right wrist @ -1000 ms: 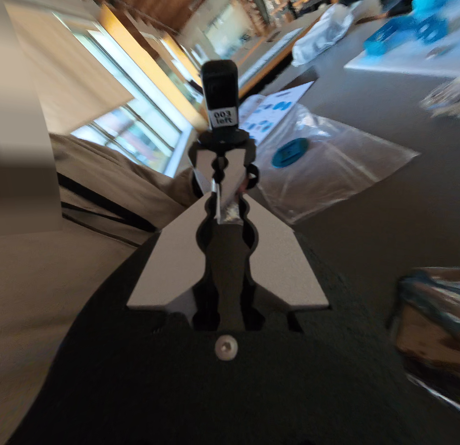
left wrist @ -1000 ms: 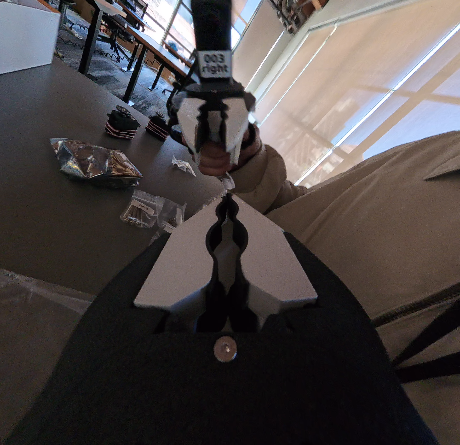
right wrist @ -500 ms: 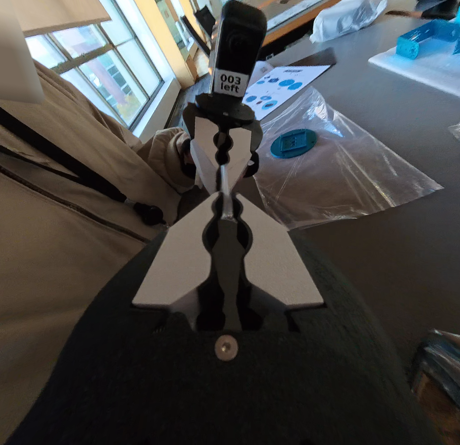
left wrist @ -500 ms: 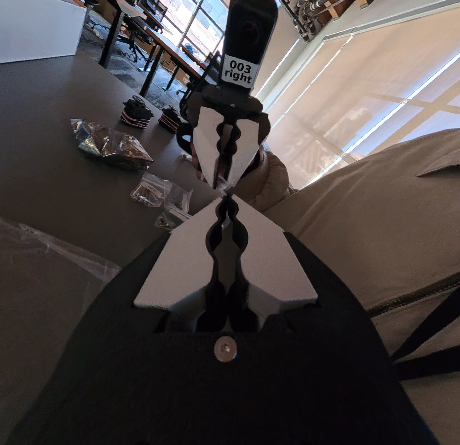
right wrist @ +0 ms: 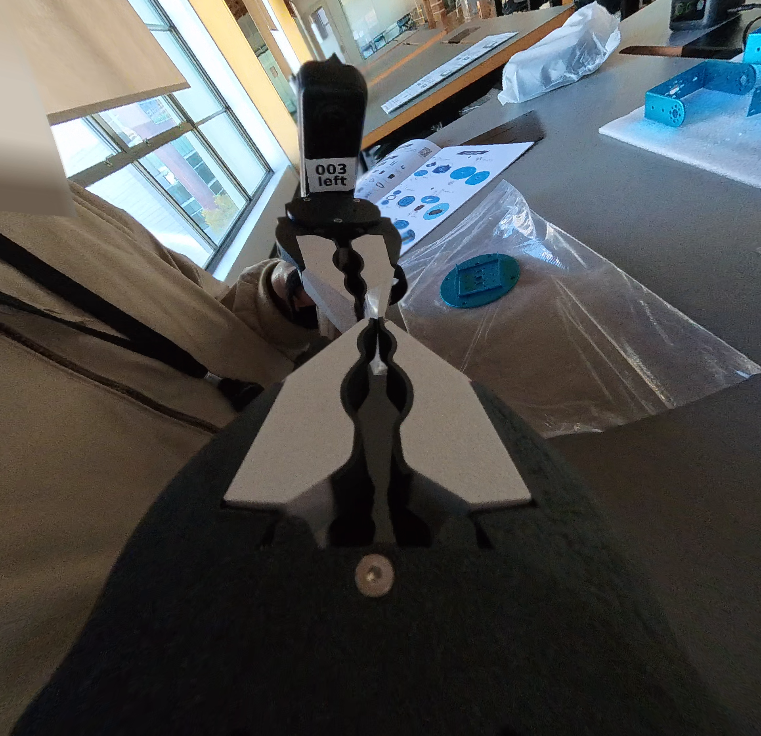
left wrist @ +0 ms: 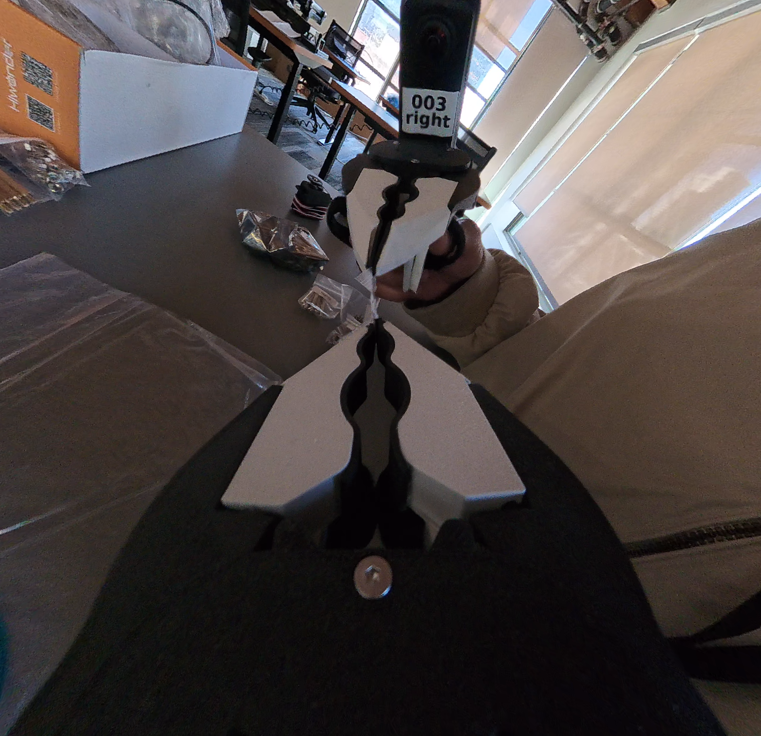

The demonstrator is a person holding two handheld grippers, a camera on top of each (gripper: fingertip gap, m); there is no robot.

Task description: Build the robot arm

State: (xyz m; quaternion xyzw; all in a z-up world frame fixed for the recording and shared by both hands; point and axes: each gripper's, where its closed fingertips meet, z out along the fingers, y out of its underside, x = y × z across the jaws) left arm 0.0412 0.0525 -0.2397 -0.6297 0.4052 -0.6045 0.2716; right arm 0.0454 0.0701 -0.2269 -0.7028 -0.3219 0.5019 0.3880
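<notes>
My two grippers face each other tip to tip, above the edge of a dark grey table (left wrist: 173,205). A small clear plastic bag (left wrist: 372,294) is stretched between them. My left gripper (left wrist: 376,324) is shut on one end of it. My right gripper (right wrist: 376,321) is shut on the other end, and a bit of plastic (right wrist: 378,366) shows inside its jaws. The right gripper also shows in the left wrist view (left wrist: 372,269), held by a hand in a beige sleeve. The left gripper shows in the right wrist view (right wrist: 362,314), with the bag (right wrist: 375,300) at its tips.
A silver foil bag (left wrist: 280,238), small bags of screws (left wrist: 323,300), black servos (left wrist: 311,199) and a white and orange box (left wrist: 144,106) lie on the table. A large clear bag (right wrist: 576,345) with a blue round plate (right wrist: 479,281), a printed sheet (right wrist: 432,184) and blue brackets (right wrist: 700,94) lie on the other side. My two grippers' fingertips are within a few centimetres of each other.
My right gripper's jaws have closed on the small clear bag that my left gripper was holding. Both grippers have tilted and swung, and the bag now runs taut between them.
</notes>
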